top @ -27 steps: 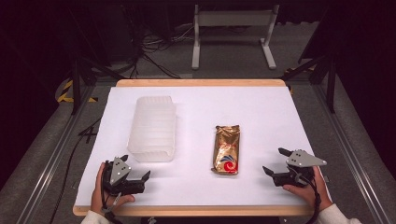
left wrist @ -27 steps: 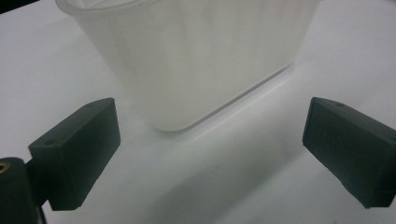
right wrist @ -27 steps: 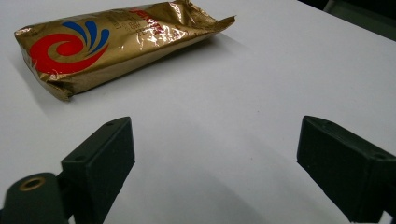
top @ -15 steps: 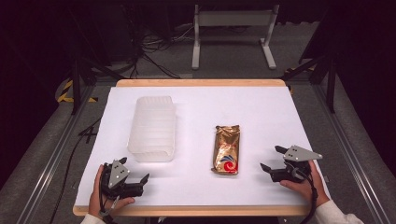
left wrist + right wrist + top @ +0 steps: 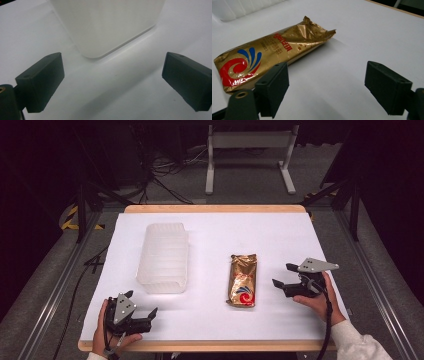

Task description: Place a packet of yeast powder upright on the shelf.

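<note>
Lying mid-tabletop toward the near edge, the gold packet [image 5: 243, 280] sits beside the released right gripper [image 5: 286, 276]; its slick foil could slip. Left gripper [image 5: 139, 306], also released, could nudge the plastic tub [image 5: 163, 256].

One camera hangs above the desk's [image 5: 210, 227] near edge, looking forward and down over the whole top. Another rides low near the near-left corner, close on the white tub [image 5: 107, 22]. The third sits low by the right edge, facing the gold packet [image 5: 272, 52]; both appear from above.
</note>
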